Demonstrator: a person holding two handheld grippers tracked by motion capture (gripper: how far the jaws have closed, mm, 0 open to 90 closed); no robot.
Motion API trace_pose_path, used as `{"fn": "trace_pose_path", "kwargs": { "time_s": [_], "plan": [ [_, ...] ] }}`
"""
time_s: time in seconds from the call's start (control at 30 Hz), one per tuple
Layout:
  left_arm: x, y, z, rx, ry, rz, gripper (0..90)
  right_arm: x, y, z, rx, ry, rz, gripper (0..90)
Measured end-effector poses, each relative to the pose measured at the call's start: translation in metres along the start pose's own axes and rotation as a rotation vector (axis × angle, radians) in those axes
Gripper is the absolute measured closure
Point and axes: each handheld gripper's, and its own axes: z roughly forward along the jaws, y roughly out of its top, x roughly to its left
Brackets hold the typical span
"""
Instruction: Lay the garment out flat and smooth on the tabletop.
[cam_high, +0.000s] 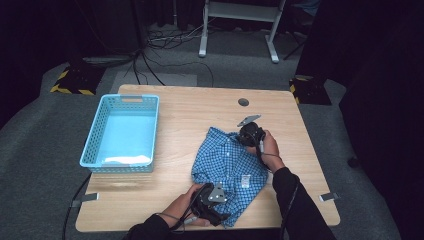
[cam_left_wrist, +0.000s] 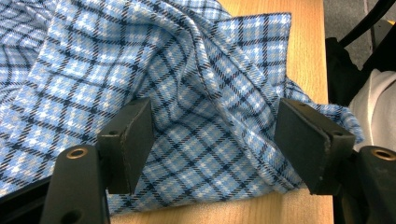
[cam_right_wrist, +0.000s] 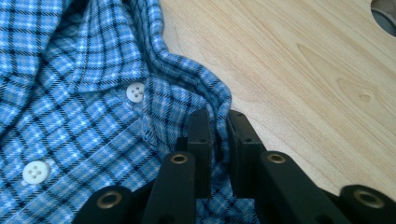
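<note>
A blue plaid shirt (cam_high: 225, 160) lies folded on the wooden table (cam_high: 175, 115), collar toward the far side. My right gripper (cam_high: 248, 135) is at the shirt's far right corner. In the right gripper view its jaws (cam_right_wrist: 219, 116) are shut on a raised fold of the shirt's edge (cam_right_wrist: 212, 93), beside the collar and two white buttons (cam_right_wrist: 135, 92). My left gripper (cam_high: 220, 212) is at the shirt's near edge. In the left gripper view it stands open (cam_left_wrist: 215, 112), its pads wide apart on either side of rumpled cloth (cam_left_wrist: 187, 60).
A light blue plastic basket (cam_high: 92, 135) stands on the table's left side. A round cable hole (cam_high: 243, 102) sits in the table behind the shirt. The near table edge lies close behind the left gripper. Cables and a white stand's feet lie on the floor beyond.
</note>
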Motion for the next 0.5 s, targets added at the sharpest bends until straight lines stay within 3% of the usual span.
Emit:
{"fn": "trace_pose_path", "kwargs": {
  "time_s": [0.5],
  "plan": [
    [0.0042, -0.0022, 0.0004, -0.021, -0.008, 0.007, 29.1, 0.0011, 0.0003, 0.0056, 0.000, -0.006, 0.012, 81.5]
  ]
}}
